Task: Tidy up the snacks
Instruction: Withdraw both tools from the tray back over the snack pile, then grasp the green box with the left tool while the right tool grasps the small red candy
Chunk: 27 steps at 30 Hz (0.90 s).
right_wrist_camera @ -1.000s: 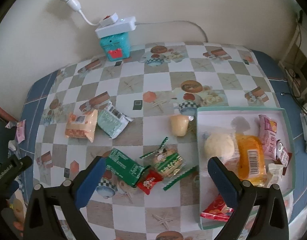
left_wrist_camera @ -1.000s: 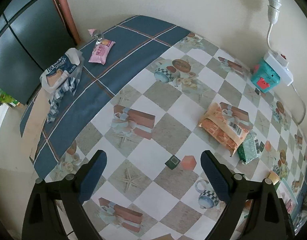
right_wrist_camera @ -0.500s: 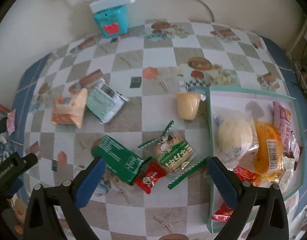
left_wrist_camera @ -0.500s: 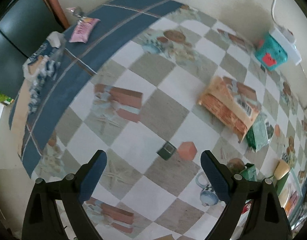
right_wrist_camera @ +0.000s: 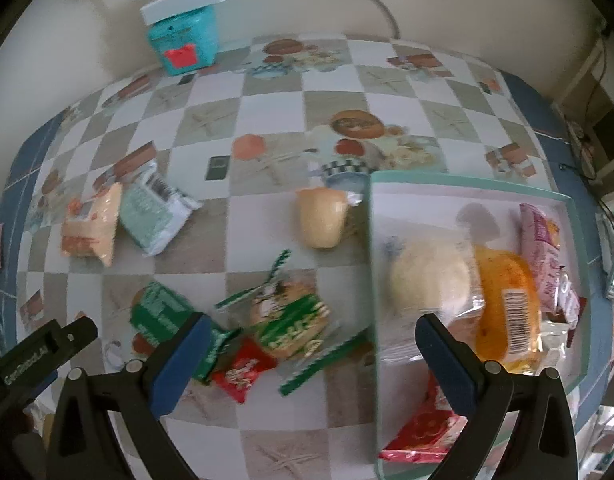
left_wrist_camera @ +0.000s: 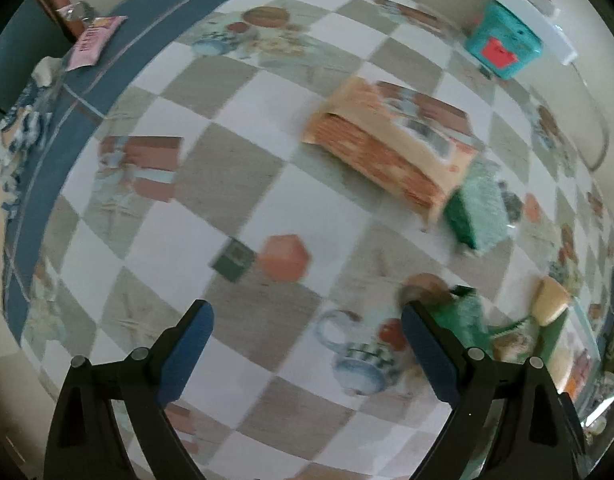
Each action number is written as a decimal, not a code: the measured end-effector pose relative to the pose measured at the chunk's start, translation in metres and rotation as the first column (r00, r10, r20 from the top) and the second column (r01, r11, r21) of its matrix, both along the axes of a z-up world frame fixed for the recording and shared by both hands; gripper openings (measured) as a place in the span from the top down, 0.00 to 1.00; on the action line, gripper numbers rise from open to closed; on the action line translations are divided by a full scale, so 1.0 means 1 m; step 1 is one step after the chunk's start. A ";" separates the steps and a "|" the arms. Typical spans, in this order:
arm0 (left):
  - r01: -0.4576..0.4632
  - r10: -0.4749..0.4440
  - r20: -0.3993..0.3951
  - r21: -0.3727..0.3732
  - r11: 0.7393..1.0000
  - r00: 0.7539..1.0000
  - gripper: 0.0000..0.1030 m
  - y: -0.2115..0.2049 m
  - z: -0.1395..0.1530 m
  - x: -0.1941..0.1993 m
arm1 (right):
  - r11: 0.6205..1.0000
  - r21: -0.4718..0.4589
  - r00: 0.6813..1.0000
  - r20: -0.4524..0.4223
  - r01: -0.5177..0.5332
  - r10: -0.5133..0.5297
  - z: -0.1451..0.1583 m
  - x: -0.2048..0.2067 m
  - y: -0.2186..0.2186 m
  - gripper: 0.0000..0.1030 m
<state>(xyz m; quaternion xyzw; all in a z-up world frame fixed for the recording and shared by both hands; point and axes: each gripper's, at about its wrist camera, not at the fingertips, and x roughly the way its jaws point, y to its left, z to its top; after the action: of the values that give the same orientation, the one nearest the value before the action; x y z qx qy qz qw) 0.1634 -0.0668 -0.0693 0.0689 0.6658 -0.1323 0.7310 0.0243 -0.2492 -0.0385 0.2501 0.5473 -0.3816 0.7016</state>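
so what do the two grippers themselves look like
The left gripper and right gripper look alike: black angular plastic frames with round silver pivot bolts, each carrying two flat fingers faced with blue pads. In the right wrist view, a black bar with pale lettering, too blurred to read, enters at lower left. No cables or sleeves show.

My right gripper has matt black plastic arms and smooth blue pads; my left gripper looks the same. The tablecloth is smooth, faintly shiny printed plastic. The bun wrapper is clear glossy film, the red sweet shiny foil, and the box matt card. The orange packet looks matt, though blurred.
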 end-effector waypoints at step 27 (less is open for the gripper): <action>0.170 -0.170 0.000 0.017 0.985 0.985 0.10 -0.097 -0.024 -0.048 | 0.993 -0.002 0.991 0.061 0.122 -0.122 0.018 -0.042 -0.040 0.00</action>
<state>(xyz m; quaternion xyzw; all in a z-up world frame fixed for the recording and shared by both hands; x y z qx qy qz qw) 0.1157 -0.1641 -0.0934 0.1319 0.6580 -0.1886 0.7169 -0.0176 -0.2888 -0.0207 0.2923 0.5084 -0.4176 0.6940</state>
